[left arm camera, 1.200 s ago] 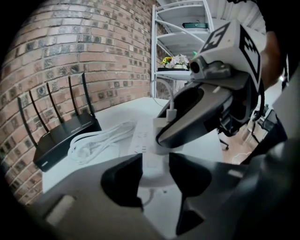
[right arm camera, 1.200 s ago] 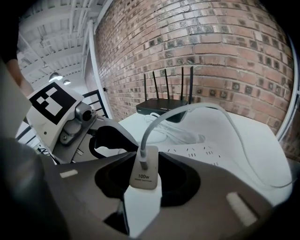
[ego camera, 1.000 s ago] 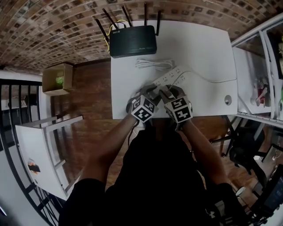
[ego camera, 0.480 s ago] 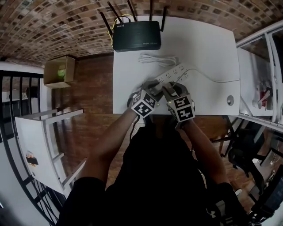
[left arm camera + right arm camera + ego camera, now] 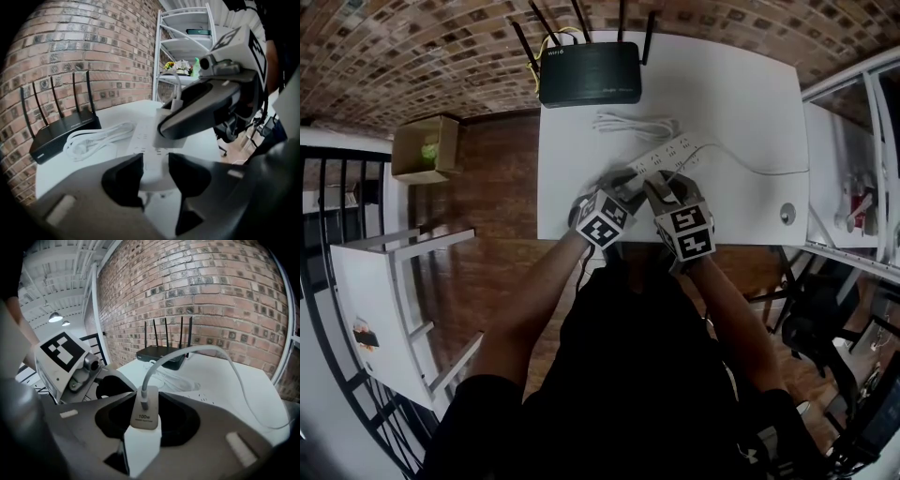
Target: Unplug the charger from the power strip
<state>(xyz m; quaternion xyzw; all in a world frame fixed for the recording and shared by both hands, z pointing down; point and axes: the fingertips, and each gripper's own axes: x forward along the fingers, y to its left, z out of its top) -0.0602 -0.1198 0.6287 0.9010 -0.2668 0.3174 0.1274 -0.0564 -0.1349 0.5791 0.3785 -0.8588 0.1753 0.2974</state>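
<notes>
A white power strip lies slantwise on the white table. My left gripper is at the strip's near end. In the left gripper view its two dark jaws press on either side of that end. My right gripper is shut on a white charger block marked 100W, which stands upright on the strip. A white cable rises from the charger's top and arcs away to the right. Whether its prongs are still in the socket is hidden.
A black router with several antennas stands at the table's far edge, and a coiled white cable lies in front of it. A round cable hole is at the near right. White shelving stands right; a cardboard box sits on the floor left.
Both grippers have stayed at the strip's near end with the same grips. Only the head view has shifted a little.
</notes>
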